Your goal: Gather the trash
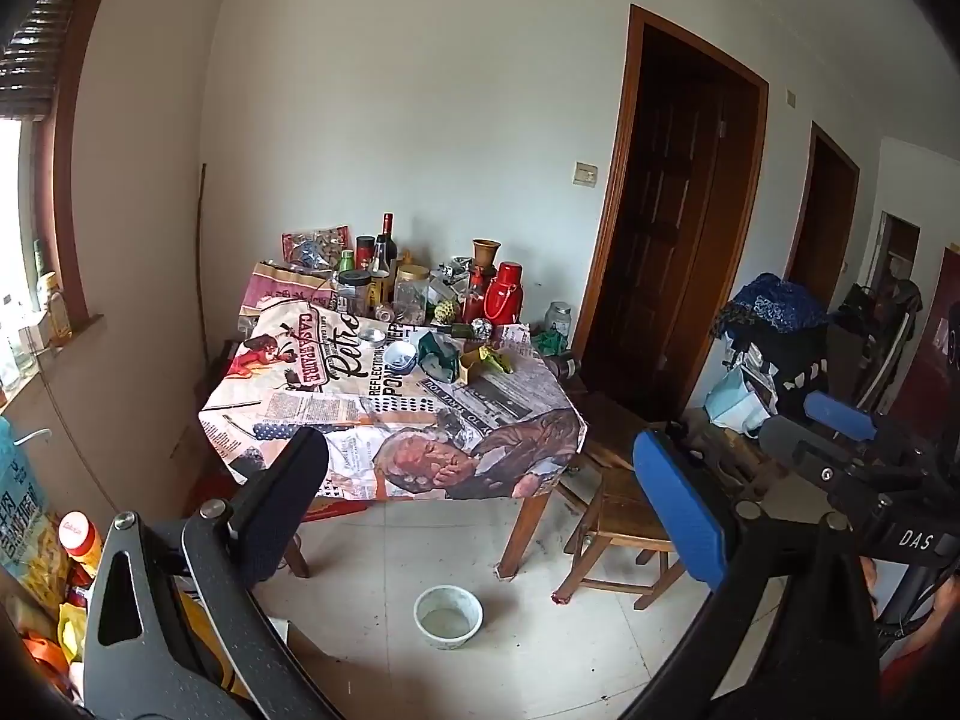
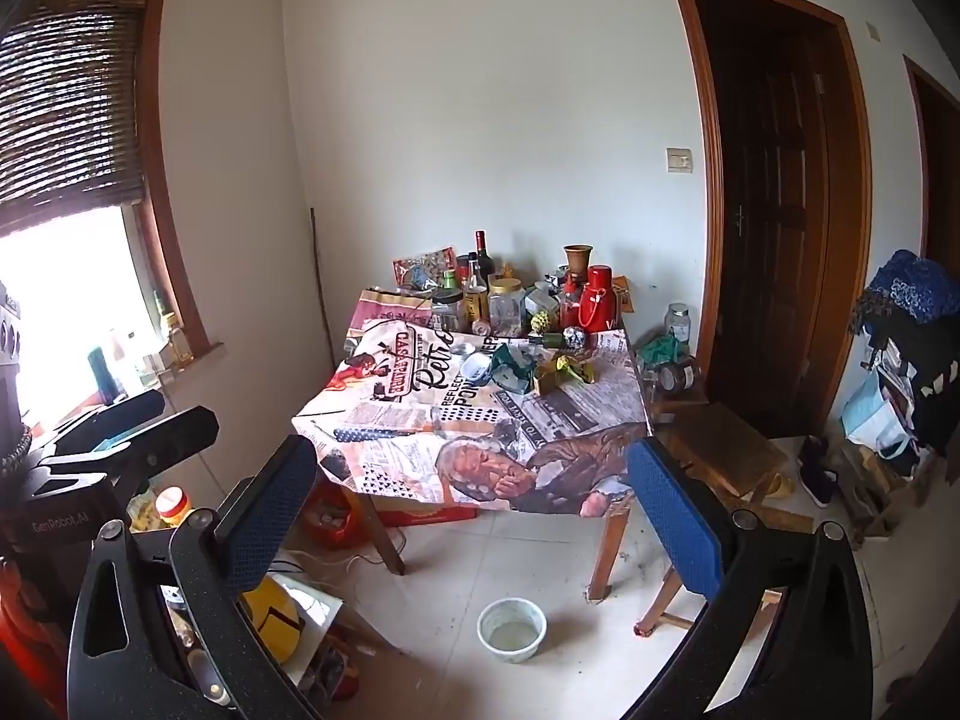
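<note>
A table with a printed newspaper-style cloth (image 1: 336, 414) (image 2: 408, 420) stands against the far wall. Crumpled green and yellow wrappers (image 1: 444, 357) (image 2: 516, 367) and a small open box (image 1: 477, 367) (image 2: 549, 381) lie on it near a small bowl (image 1: 400, 355) (image 2: 475, 367). My left gripper (image 1: 480, 480) is open and empty, well short of the table. My right gripper (image 2: 474, 480) is open and empty too, also far from the table. The right gripper shows at the right edge of the left wrist view (image 1: 840, 420).
Bottles, jars and a red thermos (image 1: 503, 291) (image 2: 597, 300) crowd the table's back. A white bowl (image 1: 448, 615) (image 2: 512, 629) sits on the tiled floor. A wooden stool (image 1: 624, 516) (image 2: 720, 450) stands right of the table. Clutter lies lower left; dark doors (image 1: 666, 228) stand right.
</note>
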Action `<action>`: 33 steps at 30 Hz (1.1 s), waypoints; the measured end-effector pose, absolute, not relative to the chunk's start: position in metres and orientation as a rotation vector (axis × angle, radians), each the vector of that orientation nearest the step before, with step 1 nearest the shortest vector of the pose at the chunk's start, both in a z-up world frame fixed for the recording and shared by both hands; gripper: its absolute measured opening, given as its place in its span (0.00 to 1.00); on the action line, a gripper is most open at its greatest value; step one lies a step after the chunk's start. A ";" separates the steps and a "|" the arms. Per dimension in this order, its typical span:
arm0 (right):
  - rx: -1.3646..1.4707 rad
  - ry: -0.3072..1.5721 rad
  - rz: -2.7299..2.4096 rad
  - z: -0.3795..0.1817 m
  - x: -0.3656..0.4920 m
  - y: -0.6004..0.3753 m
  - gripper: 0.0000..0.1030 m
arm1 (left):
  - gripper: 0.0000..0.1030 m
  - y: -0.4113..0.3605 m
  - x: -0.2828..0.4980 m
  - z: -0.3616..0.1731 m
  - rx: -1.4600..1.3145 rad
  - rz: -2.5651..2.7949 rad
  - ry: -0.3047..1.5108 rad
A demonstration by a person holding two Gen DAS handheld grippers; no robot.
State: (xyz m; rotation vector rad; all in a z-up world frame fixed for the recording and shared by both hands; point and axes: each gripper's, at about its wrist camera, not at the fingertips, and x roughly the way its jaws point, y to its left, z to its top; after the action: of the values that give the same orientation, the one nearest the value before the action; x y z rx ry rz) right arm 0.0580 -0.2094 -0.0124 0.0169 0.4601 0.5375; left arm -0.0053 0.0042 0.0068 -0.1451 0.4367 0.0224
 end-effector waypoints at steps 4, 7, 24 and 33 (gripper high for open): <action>0.011 0.461 0.538 -0.010 0.058 -0.209 1.00 | 0.99 0.005 -0.006 0.009 -0.150 0.020 0.436; 0.012 0.461 0.539 -0.011 0.058 -0.208 1.00 | 0.99 0.006 -0.006 0.009 -0.151 0.020 0.435; 0.021 0.459 0.540 -0.012 0.057 -0.209 1.00 | 0.99 0.002 -0.010 0.011 -0.138 0.016 0.435; 0.020 0.459 0.539 -0.013 0.056 -0.210 1.00 | 0.99 0.000 -0.010 0.010 -0.137 0.016 0.434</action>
State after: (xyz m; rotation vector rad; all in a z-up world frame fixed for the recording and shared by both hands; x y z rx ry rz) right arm 0.0559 -0.2096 -0.0129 0.0197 0.4591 0.5387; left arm -0.0104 0.0001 0.0096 -0.1371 0.4336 0.0163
